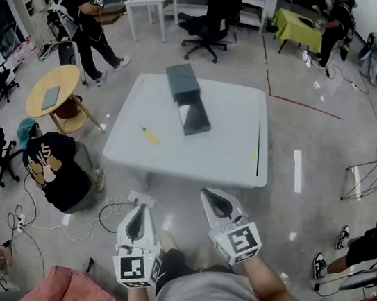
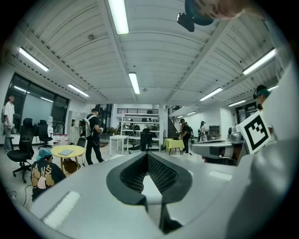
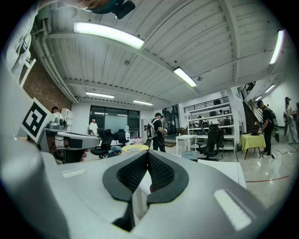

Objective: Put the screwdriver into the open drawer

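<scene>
I'm in a big open workshop with a glossy grey floor point(image 1: 306, 93), office chairs point(image 1: 208, 24), a round wooden table point(image 1: 60, 88) and people about. One person point(image 1: 54, 170) is crouched just off the desk's left corner. The low white desk point(image 1: 231, 150) stands ahead of me, well apart from both tools. On it sits a dark drawer unit point(image 1: 182, 82), its open drawer point(image 1: 195, 118) pulled toward me. The yellow-handled screwdriver point(image 1: 149, 135) lies on the bare top left of the drawer, apart from it, with its long axis slanting far-left to near-right. It is ahead and nearer my left hand-held gripper point(image 1: 137, 213), whose jaws are pressed together, empty. The right hand-held gripper point(image 1: 211, 197) is likewise closed on nothing. I'd reach with the left, opening first.
</scene>
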